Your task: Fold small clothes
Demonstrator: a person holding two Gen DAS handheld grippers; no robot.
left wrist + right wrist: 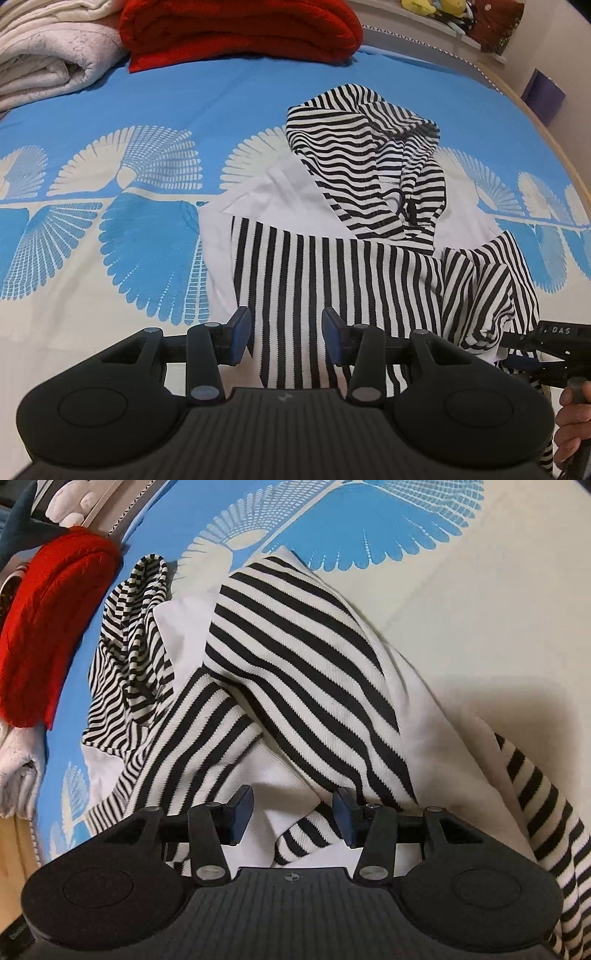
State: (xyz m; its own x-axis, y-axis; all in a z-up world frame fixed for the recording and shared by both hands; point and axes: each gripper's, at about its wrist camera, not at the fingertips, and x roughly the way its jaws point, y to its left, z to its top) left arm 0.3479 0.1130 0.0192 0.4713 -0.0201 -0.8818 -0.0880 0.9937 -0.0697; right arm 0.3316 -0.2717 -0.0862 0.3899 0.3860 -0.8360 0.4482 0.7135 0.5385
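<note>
Left wrist view: 1 striped garment (332, 266), 1 red blanket (240, 33), 2 grippers' jaws part-open, gripping nothing.

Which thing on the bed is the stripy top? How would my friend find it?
Look at the blue bedspread with pale fan shapes. In its middle, nearer than the red blanket and the white blanket, lies the stripy top, crumpled. It is the only thing with black and white stripes.
</note>
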